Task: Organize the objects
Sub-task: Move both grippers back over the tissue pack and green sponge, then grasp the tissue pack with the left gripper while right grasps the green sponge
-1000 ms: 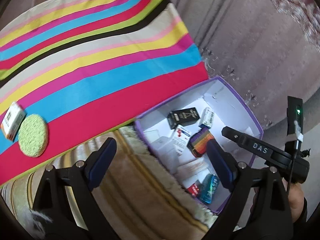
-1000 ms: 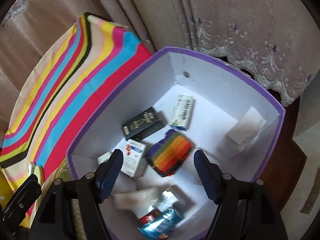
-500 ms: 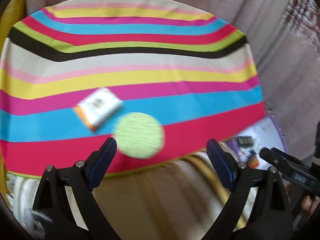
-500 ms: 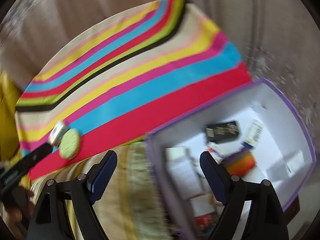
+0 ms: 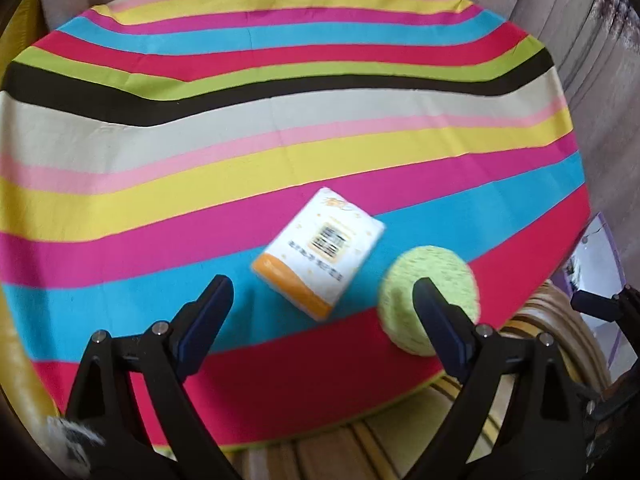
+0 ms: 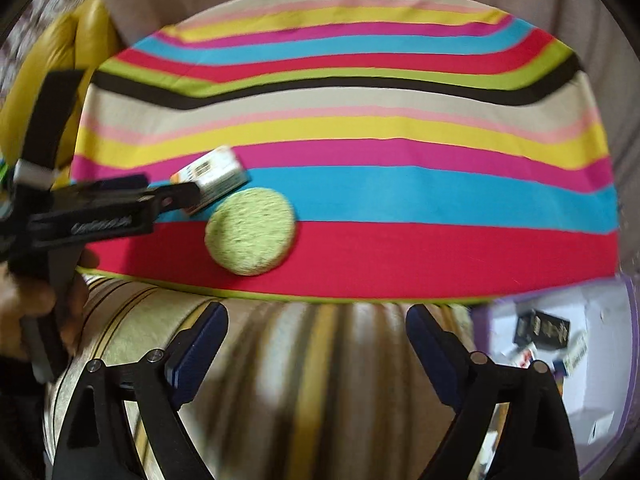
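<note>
A white and orange packet (image 5: 320,250) lies on the striped tablecloth (image 5: 280,120), with a round green sponge (image 5: 428,292) to its right. My left gripper (image 5: 322,304) is open just in front of the packet, which lies between its fingers' lines. In the right wrist view the packet (image 6: 212,176) and sponge (image 6: 250,232) lie at the table's near left. The left gripper (image 6: 176,196) reaches in beside the packet. My right gripper (image 6: 316,340) is open and empty, short of the table edge. The purple box (image 6: 624,360) with several items sits low right.
A striped beige rug (image 6: 300,380) lies below the table edge. A yellow cushion (image 6: 52,60) sits at the far left. Curtains (image 5: 600,60) hang behind the table. The box's corner (image 5: 596,256) shows at the right in the left wrist view.
Both grippers have swung left from the purple box to the table. The packet and sponge now lie close before my left gripper. Both stay open.
</note>
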### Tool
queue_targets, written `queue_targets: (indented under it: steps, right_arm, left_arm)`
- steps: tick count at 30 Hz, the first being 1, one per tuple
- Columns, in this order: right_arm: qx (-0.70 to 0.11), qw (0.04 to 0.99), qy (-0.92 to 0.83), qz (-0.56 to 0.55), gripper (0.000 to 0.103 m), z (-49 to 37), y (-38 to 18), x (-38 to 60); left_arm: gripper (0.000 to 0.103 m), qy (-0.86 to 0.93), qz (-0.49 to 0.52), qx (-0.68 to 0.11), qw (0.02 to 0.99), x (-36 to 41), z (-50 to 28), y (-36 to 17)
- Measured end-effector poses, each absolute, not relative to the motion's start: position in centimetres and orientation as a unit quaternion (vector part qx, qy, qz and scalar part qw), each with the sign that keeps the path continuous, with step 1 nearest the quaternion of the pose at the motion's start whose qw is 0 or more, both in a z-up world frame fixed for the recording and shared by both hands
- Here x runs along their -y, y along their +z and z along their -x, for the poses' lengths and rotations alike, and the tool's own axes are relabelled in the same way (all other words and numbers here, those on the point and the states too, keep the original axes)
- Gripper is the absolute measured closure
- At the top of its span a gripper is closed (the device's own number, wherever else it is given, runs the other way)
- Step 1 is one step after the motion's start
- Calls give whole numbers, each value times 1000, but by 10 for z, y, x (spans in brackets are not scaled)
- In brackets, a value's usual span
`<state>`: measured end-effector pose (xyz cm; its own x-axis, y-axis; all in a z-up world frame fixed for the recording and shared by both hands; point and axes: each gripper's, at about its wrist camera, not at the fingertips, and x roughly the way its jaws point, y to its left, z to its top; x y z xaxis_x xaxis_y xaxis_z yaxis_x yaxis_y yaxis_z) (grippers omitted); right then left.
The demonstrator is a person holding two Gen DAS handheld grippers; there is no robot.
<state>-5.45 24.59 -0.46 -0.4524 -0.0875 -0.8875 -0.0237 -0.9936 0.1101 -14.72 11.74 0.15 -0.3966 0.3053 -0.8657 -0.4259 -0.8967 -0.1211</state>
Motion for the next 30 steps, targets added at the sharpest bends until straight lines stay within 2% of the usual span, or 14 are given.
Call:
queue_targets:
  steps: [10, 16, 19, 21, 22, 30]
  right_arm:
    - [12, 43, -836, -546, 9, 100, -24, -215]
    - [-1, 47, -829, -557, 9, 119, -35, -206]
    - [-9, 48, -828, -559, 9, 127, -38, -203]
    - [-12, 46, -827, -560, 9, 131, -40, -203]
    - [-13, 44, -826, -562, 9, 135, -42, -203]
    - [-22, 44, -815, -578, 10, 143, -53, -203]
  left_arm:
    - [12, 813, 521, -112, 234, -126, 177, -24]
    - [35, 817, 509, -133, 238, -131, 181, -26]
    - [37, 819, 506, -132, 237, -130, 181, -25]
    - [41, 820, 505, -130, 236, -128, 181, -24]
    - [46, 821, 504, -128, 236, -127, 181, -24]
    - [47, 826, 504, -119, 223, -124, 179, -23]
